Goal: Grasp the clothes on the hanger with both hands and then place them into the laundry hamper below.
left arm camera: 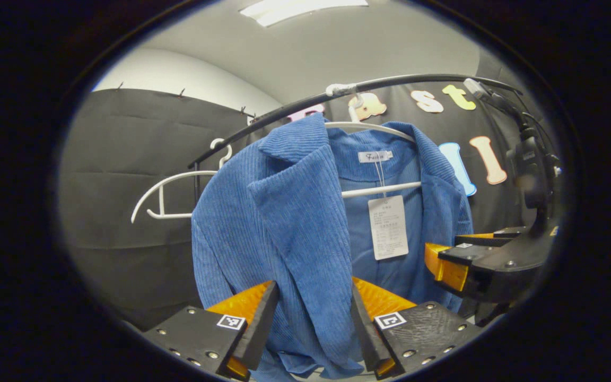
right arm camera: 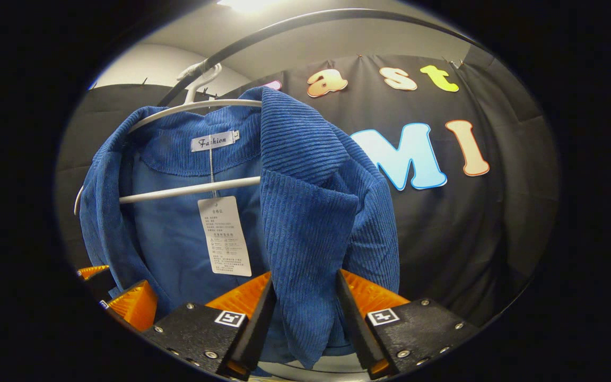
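A blue corduroy jacket point(left arm camera: 284, 212) hangs on a white hanger point(left arm camera: 380, 189) from a black rail point(left arm camera: 417, 79). My left gripper point(left arm camera: 313, 289) is shut on the jacket's front panel below the lapel, with the cloth filling the gap between its fingers. In the right gripper view my right gripper point(right arm camera: 304, 278) is shut on the other front panel of the jacket point(right arm camera: 305, 212), under its lapel. The right gripper point(left arm camera: 446, 260) also appears at the right of the left gripper view, beside the jacket's far edge. A white paper tag point(right arm camera: 224, 236) dangles from the collar.
A second white hanger point(left arm camera: 165, 196) hangs bare on the rail to the left of the jacket. Black cloth walls close in behind and to the sides. A cable and camera mount point(left arm camera: 528, 164) rise above the right gripper.
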Motion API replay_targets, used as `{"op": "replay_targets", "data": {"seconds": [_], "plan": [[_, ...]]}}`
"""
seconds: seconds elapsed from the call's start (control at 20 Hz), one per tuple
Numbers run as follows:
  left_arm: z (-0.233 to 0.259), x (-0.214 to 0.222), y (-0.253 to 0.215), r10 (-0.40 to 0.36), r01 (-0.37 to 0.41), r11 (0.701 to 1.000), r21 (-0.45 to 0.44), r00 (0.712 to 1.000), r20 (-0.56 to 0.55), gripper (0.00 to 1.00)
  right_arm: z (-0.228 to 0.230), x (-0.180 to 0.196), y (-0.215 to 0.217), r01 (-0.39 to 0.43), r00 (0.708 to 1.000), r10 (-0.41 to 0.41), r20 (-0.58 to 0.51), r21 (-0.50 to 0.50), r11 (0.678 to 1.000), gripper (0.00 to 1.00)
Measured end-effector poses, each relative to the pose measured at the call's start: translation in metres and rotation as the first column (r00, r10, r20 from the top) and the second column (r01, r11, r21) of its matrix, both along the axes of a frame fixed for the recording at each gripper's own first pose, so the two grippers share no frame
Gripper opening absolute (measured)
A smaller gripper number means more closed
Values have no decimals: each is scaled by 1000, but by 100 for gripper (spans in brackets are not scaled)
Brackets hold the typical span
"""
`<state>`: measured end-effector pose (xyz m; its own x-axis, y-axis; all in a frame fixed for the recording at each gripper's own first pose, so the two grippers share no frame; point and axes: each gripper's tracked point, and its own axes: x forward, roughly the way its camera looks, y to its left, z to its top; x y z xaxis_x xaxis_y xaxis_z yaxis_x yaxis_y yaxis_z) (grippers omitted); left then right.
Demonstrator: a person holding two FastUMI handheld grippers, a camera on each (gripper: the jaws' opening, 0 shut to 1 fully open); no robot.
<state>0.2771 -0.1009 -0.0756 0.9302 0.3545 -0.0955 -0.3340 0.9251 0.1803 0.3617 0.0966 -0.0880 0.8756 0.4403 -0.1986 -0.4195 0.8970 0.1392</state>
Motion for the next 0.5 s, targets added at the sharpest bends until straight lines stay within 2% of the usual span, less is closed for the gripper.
{"op": "replay_targets", "data": {"seconds": [0.05,0.15,0.2,0.25,0.3,0.35,0.5], "plan": [[-1,2,-2,-10,10,1000,-1,1000,-3,80,0,2,3,-7,1000,7,-9,5,1000,67],[-5,10,-7,-50,49,999,-16,999,-21,52,2,3,9,-20,999,21,-25,31,999,53],[-7,7,-9,-60,59,998,-25,998,-30,39,5,4,12,-17,1000,18,-16,36,999,36],[-4,4,-8,-49,49,999,-18,999,-24,34,10,6,6,14,1000,-14,12,32,999,20],[1,1,-2,-39,39,999,-13,999,-14,21,16,3,9,2,999,-3,36,38,999,3],[3,-1,-5,-73,73,997,-16,997,-8,9,19,-1,13,-18,998,16,56,34,999,3],[30,-5,-17,-132,130,990,48,991,25,6,34,-5,4,5,991,-6,131,10,1000,2]]}}
